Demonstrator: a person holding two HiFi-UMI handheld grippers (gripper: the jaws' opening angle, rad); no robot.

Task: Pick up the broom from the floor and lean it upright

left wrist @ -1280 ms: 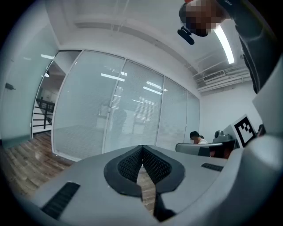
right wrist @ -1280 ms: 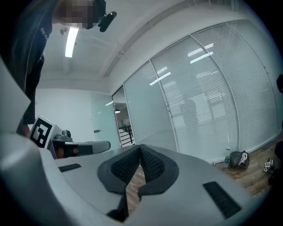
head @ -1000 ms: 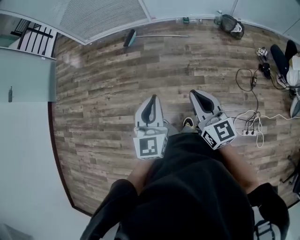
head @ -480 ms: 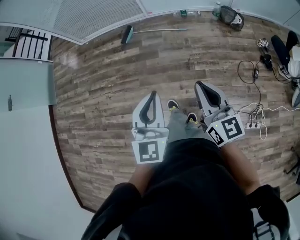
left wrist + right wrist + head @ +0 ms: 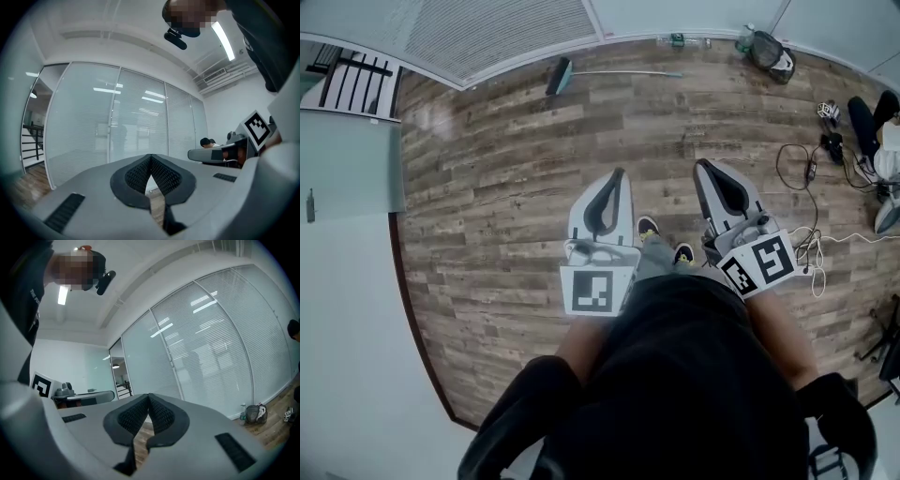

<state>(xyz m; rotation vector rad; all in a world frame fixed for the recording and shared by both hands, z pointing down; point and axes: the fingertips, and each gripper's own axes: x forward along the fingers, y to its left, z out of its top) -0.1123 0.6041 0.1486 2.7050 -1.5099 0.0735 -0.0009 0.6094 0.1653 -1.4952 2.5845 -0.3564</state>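
Observation:
The broom (image 5: 581, 73) lies flat on the wooden floor at the far wall in the head view, its dark teal head to the left and its thin handle running right. My left gripper (image 5: 617, 175) is held level in front of the person's body, shut and empty. Beside it my right gripper (image 5: 703, 167) is likewise shut with nothing in it. Both sit well short of the broom. In the left gripper view the left gripper (image 5: 150, 158) has its dark pads meeting at the tip, and the right gripper (image 5: 149, 397) in its own view shows the same. Neither gripper view shows the broom.
A glass wall with blinds (image 5: 497, 33) runs along the far side. A dark bag (image 5: 769, 52) and a bottle (image 5: 744, 39) stand at the far right of that wall. Cables and a power strip (image 5: 811, 246) lie on the floor to the right. A white wall (image 5: 347, 309) bounds the left.
Both grippers have shifted forward and a little upward with the person's walking steps. The broom still lies in the same place on the floor.

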